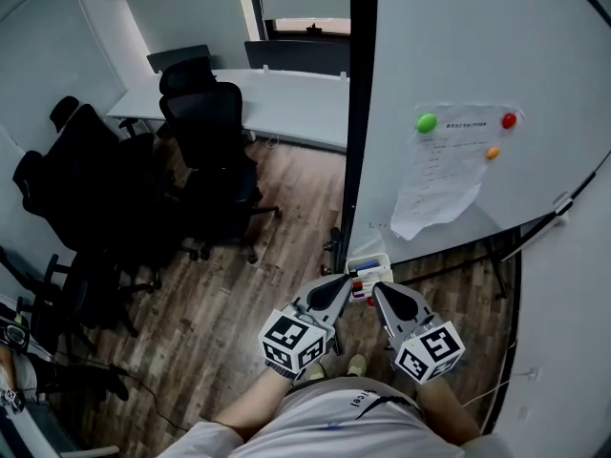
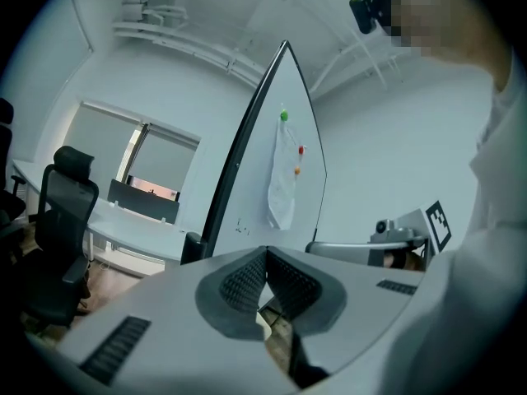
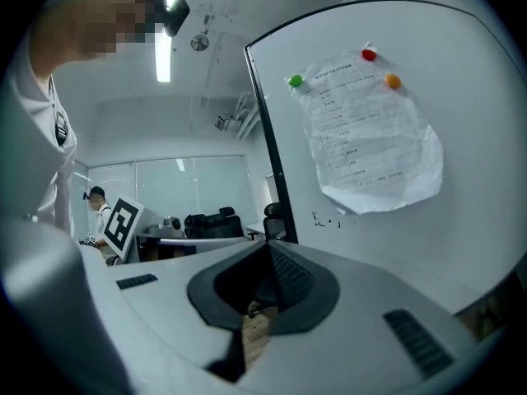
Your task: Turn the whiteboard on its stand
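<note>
My left gripper [image 1: 349,281] & right gripper [image 1: 376,288]: shut, empty. Whiteboard [image 1: 458,55] looks stiff, slick, prob heavy; I'd grab its black edge [image 1: 356,141].

This is looking like an office meeting room: black swivel chairs [image 1: 205,151] are standing by a long white tabletop [image 1: 286,103], and a whiteboard [image 1: 458,55] is carrying a magnet-pinned sheet [image 1: 439,175]

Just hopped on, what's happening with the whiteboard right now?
A person stands at the lower edge of the whiteboard. The left hand-held gripper and right hand-held gripper are both shut on nothing, side by side near the marker tray. Neither grips the board yet. A paper sheet hangs on it under magnets.
</note>
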Action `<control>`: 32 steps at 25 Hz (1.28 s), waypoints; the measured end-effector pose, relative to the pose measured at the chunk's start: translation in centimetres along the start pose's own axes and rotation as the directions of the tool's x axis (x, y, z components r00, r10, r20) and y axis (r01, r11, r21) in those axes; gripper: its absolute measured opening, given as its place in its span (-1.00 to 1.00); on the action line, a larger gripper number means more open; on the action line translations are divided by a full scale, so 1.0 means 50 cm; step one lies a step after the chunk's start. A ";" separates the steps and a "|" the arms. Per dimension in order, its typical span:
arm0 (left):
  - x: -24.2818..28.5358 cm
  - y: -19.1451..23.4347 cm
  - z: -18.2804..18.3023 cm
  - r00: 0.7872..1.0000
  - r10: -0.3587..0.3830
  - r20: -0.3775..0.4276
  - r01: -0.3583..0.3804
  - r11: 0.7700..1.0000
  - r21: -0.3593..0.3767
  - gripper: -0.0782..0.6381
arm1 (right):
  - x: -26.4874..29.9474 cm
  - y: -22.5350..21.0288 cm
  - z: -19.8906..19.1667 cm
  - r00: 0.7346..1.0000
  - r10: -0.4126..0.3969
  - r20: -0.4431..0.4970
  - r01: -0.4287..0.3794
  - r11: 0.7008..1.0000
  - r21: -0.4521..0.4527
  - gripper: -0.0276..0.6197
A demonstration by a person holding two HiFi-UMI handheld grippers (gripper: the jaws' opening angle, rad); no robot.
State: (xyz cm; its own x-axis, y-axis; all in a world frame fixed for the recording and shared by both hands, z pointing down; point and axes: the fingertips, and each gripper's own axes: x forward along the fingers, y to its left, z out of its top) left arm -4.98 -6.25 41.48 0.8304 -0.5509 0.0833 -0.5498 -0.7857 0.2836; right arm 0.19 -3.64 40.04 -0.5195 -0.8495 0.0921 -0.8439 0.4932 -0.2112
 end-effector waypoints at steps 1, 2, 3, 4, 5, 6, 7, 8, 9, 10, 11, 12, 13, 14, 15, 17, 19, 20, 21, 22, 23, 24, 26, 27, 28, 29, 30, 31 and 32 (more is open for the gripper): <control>0.000 -0.004 0.006 1.000 0.001 0.003 -0.001 1.000 0.000 -0.75 | -0.001 -0.001 0.004 1.000 -0.002 0.004 0.002 1.000 -0.002 -0.87; 0.000 -0.008 0.010 1.000 0.003 0.004 -0.003 1.000 0.001 -0.75 | -0.001 -0.001 0.007 1.000 -0.003 0.007 0.003 1.000 -0.003 -0.87; 0.000 -0.010 0.013 1.000 0.006 0.003 -0.006 1.000 0.004 -0.75 | -0.001 -0.001 0.010 1.000 -0.003 0.010 0.003 1.000 -0.002 -0.87; 0.000 -0.012 0.015 1.000 0.008 0.002 -0.008 1.000 0.006 -0.75 | -0.001 -0.001 0.011 1.000 -0.001 0.012 0.001 1.000 0.000 -0.87; 0.000 -0.013 0.018 1.000 0.010 0.003 -0.010 1.000 0.008 -0.75 | 0.000 0.000 0.012 1.000 0.001 0.014 -0.001 1.000 0.001 -0.87; 0.000 -0.014 0.022 1.000 0.012 0.006 -0.012 1.000 0.010 -0.75 | 0.001 0.001 0.013 1.000 0.003 0.015 -0.003 1.000 0.002 -0.87; 0.001 -0.015 0.025 1.000 0.014 0.010 -0.014 1.000 0.011 -0.75 | 0.002 0.001 0.015 1.000 0.005 0.017 -0.005 1.000 0.001 -0.87; 0.002 -0.016 0.027 1.000 0.014 0.013 -0.014 1.000 0.012 -0.75 | 0.003 0.001 0.016 1.000 0.006 0.018 -0.006 1.000 0.001 -0.87; 0.003 -0.017 0.029 1.000 0.014 0.015 -0.014 1.000 0.011 -0.75 | 0.003 0.000 0.017 1.000 0.007 0.019 -0.007 1.000 0.002 -0.87; 0.004 -0.018 0.030 1.000 0.014 0.017 -0.014 1.000 0.010 -0.75 | 0.003 -0.001 0.017 1.000 0.007 0.020 -0.007 1.000 0.003 -0.87; 0.005 -0.019 0.031 1.000 0.013 0.018 -0.014 1.000 0.010 -0.75 | 0.003 -0.001 0.017 1.000 0.008 0.021 -0.008 1.000 0.004 -0.87; 0.005 -0.020 0.032 1.000 0.013 0.019 -0.014 1.000 0.010 -0.75 | 0.003 -0.002 0.017 1.000 0.008 0.022 -0.009 1.000 0.007 -0.87; 0.006 -0.020 0.033 1.000 0.014 0.020 -0.014 1.000 0.010 -0.75 | 0.003 -0.003 0.015 1.000 0.009 0.023 -0.009 1.000 0.008 -0.87; 0.006 -0.020 0.033 1.000 0.015 0.021 -0.015 1.000 0.010 -0.75 | 0.003 -0.003 0.015 1.000 0.008 0.024 -0.008 1.000 0.005 -0.87; 0.006 -0.020 0.033 1.000 0.016 0.021 -0.016 1.000 0.010 -0.75 | 0.003 -0.003 0.015 1.000 0.005 0.022 -0.005 1.000 -0.001 -0.88; 0.007 -0.020 0.031 1.000 0.016 0.021 -0.017 1.000 0.008 -0.75 | 0.003 -0.005 0.013 1.000 -0.003 0.014 0.003 1.000 -0.013 -0.88; 0.009 -0.020 0.029 1.000 0.016 0.022 -0.016 1.000 0.006 -0.75 | 0.003 -0.009 0.008 1.000 -0.009 0.007 0.009 1.000 -0.011 -0.88; 0.009 -0.020 0.029 1.000 0.015 0.022 -0.015 1.000 0.006 -0.75 | 0.003 -0.010 0.006 1.000 -0.011 0.006 0.011 1.000 -0.008 -0.88; 0.010 -0.020 0.029 1.000 0.013 0.022 -0.013 1.000 0.007 -0.75 | 0.004 -0.011 0.005 1.000 -0.013 0.006 0.013 1.000 -0.005 -0.88; 0.010 -0.019 0.028 1.000 0.012 0.021 -0.012 1.000 0.008 -0.75 | 0.004 -0.012 0.004 1.000 -0.016 0.007 0.016 1.000 -0.004 -0.88; 0.010 -0.019 0.027 1.000 0.010 0.020 -0.011 1.000 0.007 -0.75 | 0.004 -0.012 0.004 1.000 -0.019 0.007 0.019 1.000 -0.005 -0.88; 0.011 -0.020 0.025 1.000 0.009 0.019 -0.010 1.000 0.006 -0.75 | 0.004 -0.012 0.005 1.000 -0.022 0.005 0.022 1.000 -0.006 -0.88; 0.011 -0.020 0.022 1.000 0.009 0.018 -0.009 1.000 0.002 -0.75 | 0.003 -0.012 0.005 1.000 -0.026 0.001 0.026 1.000 -0.009 -0.88; 0.011 -0.020 0.021 1.000 0.009 0.017 -0.009 1.000 0.001 -0.75 | 0.003 -0.012 0.006 1.000 -0.028 -0.001 0.028 1.000 -0.012 -0.88; 0.010 -0.020 0.021 1.000 0.009 0.017 -0.009 1.000 0.000 -0.75 | 0.004 -0.012 0.005 1.000 -0.028 -0.003 0.028 1.000 -0.012 -0.88; 0.010 -0.020 0.021 1.000 0.009 0.018 -0.009 1.000 0.000 -0.75 | 0.004 -0.012 0.004 1.000 -0.028 -0.003 0.028 1.000 -0.011 -0.88; 0.009 -0.020 0.022 1.000 0.008 0.019 -0.008 1.000 0.001 -0.75 | 0.005 -0.012 0.003 1.000 -0.028 -0.003 0.028 1.000 -0.010 -0.88; 0.009 -0.020 0.022 1.000 0.008 0.020 -0.008 1.000 0.001 -0.75 | 0.005 -0.011 0.003 1.000 -0.028 -0.003 0.028 1.000 -0.011 -0.88; 0.009 -0.020 0.023 1.000 0.007 0.020 -0.007 1.000 0.001 -0.75 | 0.005 -0.011 0.003 1.000 -0.028 -0.003 0.028 1.000 -0.011 -0.88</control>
State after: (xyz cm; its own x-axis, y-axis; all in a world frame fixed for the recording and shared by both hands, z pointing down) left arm -4.17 -6.00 40.15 0.8245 -0.5621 0.0659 -0.5558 -0.7822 0.2817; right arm 0.52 -4.16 40.03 -0.4959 -0.8626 0.1005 -0.8596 0.4711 -0.1977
